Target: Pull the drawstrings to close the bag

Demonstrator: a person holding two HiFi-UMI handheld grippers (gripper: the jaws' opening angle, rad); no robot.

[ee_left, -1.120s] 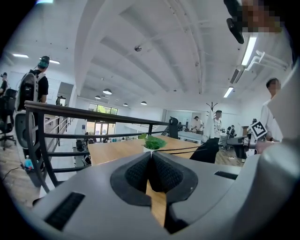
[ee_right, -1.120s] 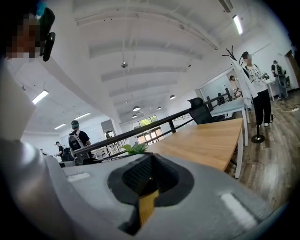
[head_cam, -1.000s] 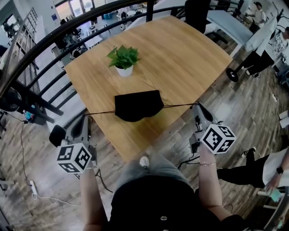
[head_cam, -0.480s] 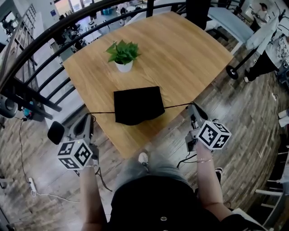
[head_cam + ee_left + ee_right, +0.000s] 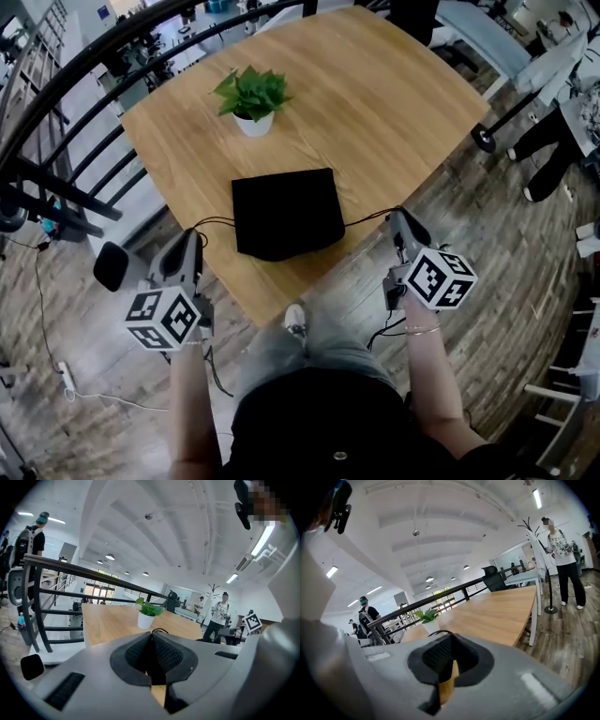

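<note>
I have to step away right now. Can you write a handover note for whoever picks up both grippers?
Left gripper: shut on the left drawstring.
Right gripper: shut on the right drawstring.
The black bag lies flat near the front edge of the table, with the potted plant behind it.
Done: both cords are gripped, and both sag slightly.
Left: probably pull outward to cinch the mouth. I can't tell from here whether it is closed.

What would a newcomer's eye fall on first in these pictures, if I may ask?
The black bag lies near the front edge of the wooden table, dark against the pale wood. Its left drawstring and right drawstring run out sideways to the left gripper and right gripper, each shut on its cord. Behind the bag stands a small potted plant.
</note>
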